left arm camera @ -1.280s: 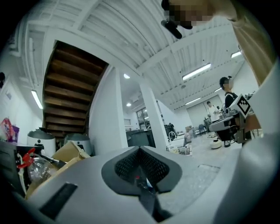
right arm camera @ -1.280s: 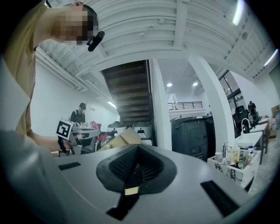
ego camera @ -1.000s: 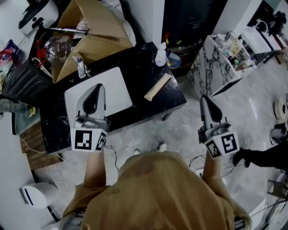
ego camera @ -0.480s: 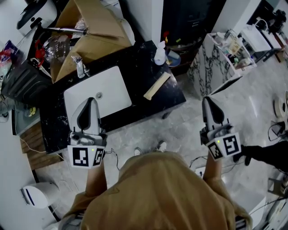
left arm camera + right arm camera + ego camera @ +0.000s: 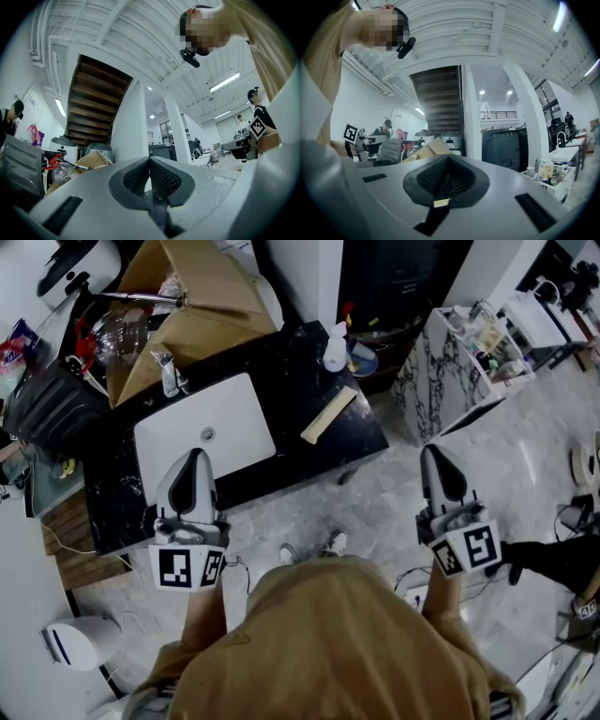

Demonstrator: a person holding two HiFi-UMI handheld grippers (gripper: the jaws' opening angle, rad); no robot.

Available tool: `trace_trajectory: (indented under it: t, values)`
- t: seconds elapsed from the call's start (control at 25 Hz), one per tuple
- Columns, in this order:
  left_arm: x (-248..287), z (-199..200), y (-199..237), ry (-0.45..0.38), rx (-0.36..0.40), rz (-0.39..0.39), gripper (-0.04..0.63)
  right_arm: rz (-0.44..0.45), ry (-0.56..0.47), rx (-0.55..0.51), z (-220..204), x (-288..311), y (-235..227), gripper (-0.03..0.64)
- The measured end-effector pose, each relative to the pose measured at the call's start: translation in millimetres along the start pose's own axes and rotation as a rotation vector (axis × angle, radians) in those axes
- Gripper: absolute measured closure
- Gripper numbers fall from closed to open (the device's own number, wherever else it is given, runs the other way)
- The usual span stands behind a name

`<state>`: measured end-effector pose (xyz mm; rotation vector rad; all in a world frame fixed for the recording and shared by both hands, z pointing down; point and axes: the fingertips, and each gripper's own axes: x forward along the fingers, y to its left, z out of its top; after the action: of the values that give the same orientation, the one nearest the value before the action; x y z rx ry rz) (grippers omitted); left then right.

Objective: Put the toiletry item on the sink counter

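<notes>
Head view, left to right.

- Cardboard box (image 5: 202,329): open, at 11 o'clock from the sink basin, behind the counter.
- Left gripper (image 5: 194,457): held at about 7 o'clock in the frame, with its tip over the near edge of the sink basin (image 5: 230,418). In the left gripper view (image 5: 149,161) the ribbed pads meet along their whole length. The jaws are fully closed with nothing between them.
- Faucet (image 5: 169,379): at 11 o'clock on the basin rim.
- Sink counter (image 5: 291,371): black stone, with the white basin set in its left half.
- Tan long box (image 5: 328,417): lies flat and diagonal on the counter, at 3 o'clock from the basin and near the counter's right edge.
- White spray bottle (image 5: 335,352): stands upright at the counter's far right corner, at 1 o'clock from the basin and 12 o'clock from the tan box. It touches neither gripper.
- Blue dish (image 5: 364,362): just beside the bottle, at its 3 o'clock.
- Right gripper (image 5: 437,451): over the floor, well apart from the counter, at 4 o'clock from the tan box. In the right gripper view (image 5: 446,157) the pads are closed together at the tip and grip nothing.
- Marbled shelf unit (image 5: 427,390): at 12 o'clock from the right gripper.
</notes>
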<state>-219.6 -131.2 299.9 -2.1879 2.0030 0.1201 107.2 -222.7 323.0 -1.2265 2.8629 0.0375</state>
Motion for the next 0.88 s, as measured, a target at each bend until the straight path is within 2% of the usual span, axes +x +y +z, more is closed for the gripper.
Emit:
trace_trajectory:
  t: [0.56, 0.88]
  values:
    - [-1.5, -2.2, -4.0, 0.012, -0.007, -0.046, 0.591, -0.032, 0.015, 0.029, -9.2, -12.5, 9.7, 0.614]
    - [-1.1, 0.4, -5.1, 0.013, -0.001, -0.057, 0.591, 0.003, 0.029, 0.019, -12.4, -9.3, 20.5, 0.614]
